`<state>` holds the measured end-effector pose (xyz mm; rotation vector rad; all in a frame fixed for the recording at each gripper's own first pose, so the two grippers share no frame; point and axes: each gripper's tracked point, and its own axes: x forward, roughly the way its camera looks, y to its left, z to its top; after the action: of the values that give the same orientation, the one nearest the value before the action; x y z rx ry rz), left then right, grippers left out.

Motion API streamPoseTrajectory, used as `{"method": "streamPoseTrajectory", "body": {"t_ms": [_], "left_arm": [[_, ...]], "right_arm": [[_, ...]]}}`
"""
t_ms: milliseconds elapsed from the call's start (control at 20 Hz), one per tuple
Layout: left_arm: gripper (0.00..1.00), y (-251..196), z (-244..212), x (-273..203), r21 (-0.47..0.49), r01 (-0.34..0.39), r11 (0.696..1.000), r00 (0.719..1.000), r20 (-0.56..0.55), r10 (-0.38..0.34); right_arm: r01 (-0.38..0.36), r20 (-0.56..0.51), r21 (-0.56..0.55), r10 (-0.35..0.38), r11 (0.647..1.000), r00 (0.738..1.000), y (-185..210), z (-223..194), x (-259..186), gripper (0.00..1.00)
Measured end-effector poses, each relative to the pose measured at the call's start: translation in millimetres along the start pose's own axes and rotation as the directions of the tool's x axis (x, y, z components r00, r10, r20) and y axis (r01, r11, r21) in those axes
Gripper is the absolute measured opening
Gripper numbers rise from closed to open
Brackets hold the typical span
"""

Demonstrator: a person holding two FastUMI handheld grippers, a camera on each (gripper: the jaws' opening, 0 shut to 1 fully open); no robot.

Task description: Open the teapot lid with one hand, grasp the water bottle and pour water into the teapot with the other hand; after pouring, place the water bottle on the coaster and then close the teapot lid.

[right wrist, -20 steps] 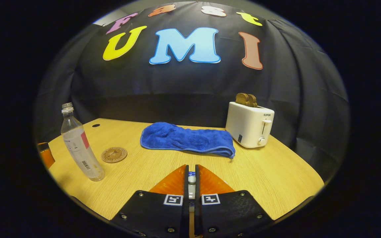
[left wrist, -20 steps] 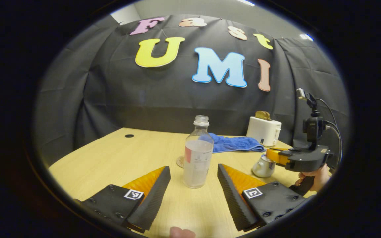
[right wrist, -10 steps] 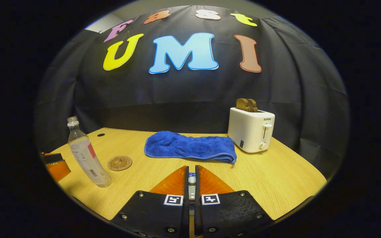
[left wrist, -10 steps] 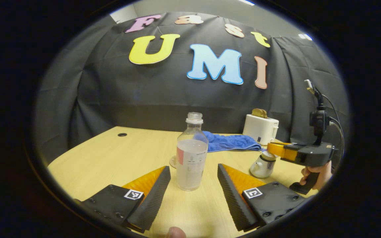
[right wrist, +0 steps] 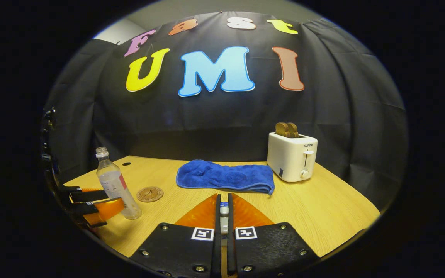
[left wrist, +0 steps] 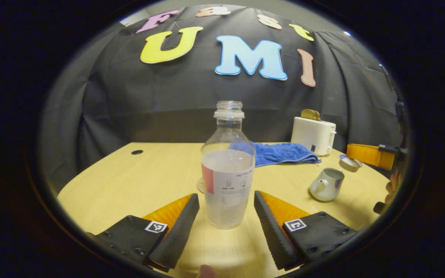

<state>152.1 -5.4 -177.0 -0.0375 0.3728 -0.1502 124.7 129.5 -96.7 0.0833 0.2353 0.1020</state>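
An uncapped clear water bottle (left wrist: 228, 166), partly full, stands upright on the wooden table (left wrist: 129, 185). My left gripper (left wrist: 226, 198) is open with one finger on each side of the bottle's base, neither touching it. The coaster (left wrist: 200, 184) peeks out just behind the bottle. At the right sits the small white teapot (left wrist: 326, 184), its top open. My right gripper (left wrist: 352, 156) hovers above and behind it, shut on the teapot lid (left wrist: 350, 163). In the right gripper view the lid's knob (right wrist: 224, 210) is pinched between the shut fingers, and the bottle (right wrist: 116, 184), coaster (right wrist: 150, 194) and left gripper (right wrist: 116, 200) are at the left.
A blue towel (right wrist: 226, 177) lies folded at the back of the table. Beside it stands a white toaster (right wrist: 292, 156) with toast in it. A cable hole (left wrist: 136, 152) sits near the far left corner. A hand (left wrist: 392, 185) holds the right gripper at the right edge.
My left gripper moved forward until the bottle stood between its open fingers. My right gripper lifted the lid off the teapot and carried it up and to the right.
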Motion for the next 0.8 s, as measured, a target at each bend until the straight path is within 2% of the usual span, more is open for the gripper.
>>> {"method": "streamPoseTrajectory", "body": {"t_ms": [250,350,550,650,800], "left_arm": [[1.0,3.6,0.9,15.2,0.043,-0.017,0.999,1.0,-0.014,0.017],[0.88,-0.4,2.0,13.4,0.066,-0.013,0.998,1.0,-0.025,0.015],[0.86,-2.9,13.2,2.3,0.168,-0.034,0.985,0.998,-0.048,0.042],[0.84,-3.0,28.0,-4.8,0.259,-0.065,0.964,0.996,-0.036,0.076],[0.84,-1.8,46.4,-12.1,0.426,-0.111,0.898,0.991,-0.022,0.133]], "right_arm": [[0.014,0.015,-0.014,-0.014,1.0,1.0,-12.4,4.2,-17.4,0.06],[0.016,0.021,-0.013,-0.016,1.0,1.0,-16.2,4.3,-22.8,0.06],[0.011,0.02,0.003,-0.011,1.0,1.0,-22.7,2.8,-28.9,0.06],[0.01,0.019,0.011,-0.01,1.0,1.0,-27.3,1.4,-31.8,0.06],[0.008,0.014,0.031,-0.009,0.999,1.0,-36.0,0.5,-35.5,0.06]]}}
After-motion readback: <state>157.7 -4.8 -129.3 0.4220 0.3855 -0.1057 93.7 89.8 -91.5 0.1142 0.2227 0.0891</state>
